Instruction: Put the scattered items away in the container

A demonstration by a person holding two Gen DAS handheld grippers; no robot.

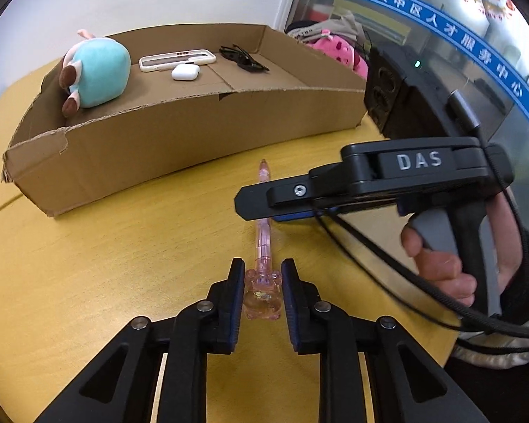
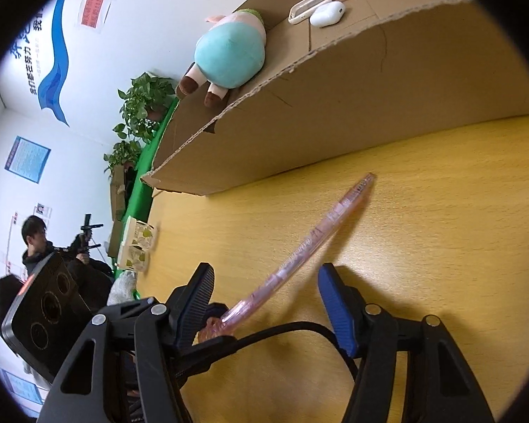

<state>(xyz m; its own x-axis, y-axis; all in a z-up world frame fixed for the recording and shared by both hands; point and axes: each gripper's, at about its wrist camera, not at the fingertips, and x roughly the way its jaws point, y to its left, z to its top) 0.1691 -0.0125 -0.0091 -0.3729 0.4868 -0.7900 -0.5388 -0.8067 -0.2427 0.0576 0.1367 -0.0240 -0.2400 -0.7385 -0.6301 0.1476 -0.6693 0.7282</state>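
Note:
A pink translucent pen (image 1: 263, 232) with a bear-shaped top lies on the yellow table, tip toward the cardboard box (image 1: 180, 134). My left gripper (image 1: 263, 275) is shut on the pen's bear end. My right gripper (image 2: 264, 292) is open, its fingers straddling the pen (image 2: 310, 239) without pinching it; it shows in the left wrist view (image 1: 261, 201) crossing over the pen's middle. The box (image 2: 335, 105) holds a teal plush toy (image 1: 95, 70), a white phone case (image 1: 178, 59), a white earbud case (image 1: 185, 71) and black sunglasses (image 1: 243, 58).
The yellow table (image 1: 123, 264) extends in front of the box. A pink plush (image 1: 338, 51) sits behind the box on the right. Off the table's edge are potted plants (image 2: 141, 105), small cups (image 2: 137, 243) and seated people (image 2: 35, 243).

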